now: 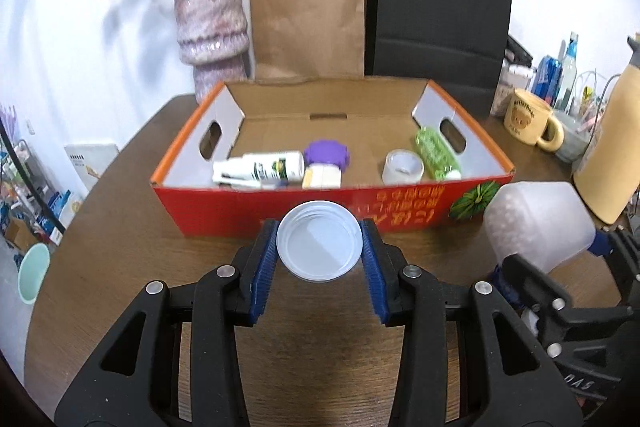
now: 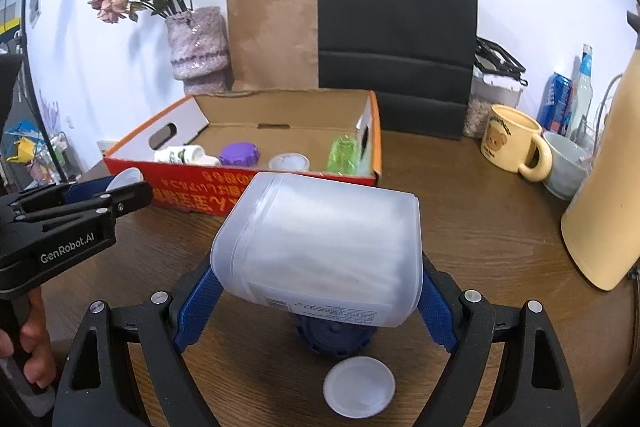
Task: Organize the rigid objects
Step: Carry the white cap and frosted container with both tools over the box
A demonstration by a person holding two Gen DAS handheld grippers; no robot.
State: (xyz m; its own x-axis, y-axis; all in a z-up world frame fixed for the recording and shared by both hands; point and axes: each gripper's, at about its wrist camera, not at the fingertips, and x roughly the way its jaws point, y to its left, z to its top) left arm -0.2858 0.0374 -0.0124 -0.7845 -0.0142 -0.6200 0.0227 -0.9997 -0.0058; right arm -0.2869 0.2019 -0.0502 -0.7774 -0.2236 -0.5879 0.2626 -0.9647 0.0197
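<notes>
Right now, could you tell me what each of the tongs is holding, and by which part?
The left tongs clamp a white lid by its rim, at opposite edges. The right tongs grip a translucent plastic jar across its sides.

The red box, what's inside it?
Inside the red box: a white bottle lying down, a purple lid, a tape roll and a green bottle. The front wall hides whatever lies right behind it.
</notes>
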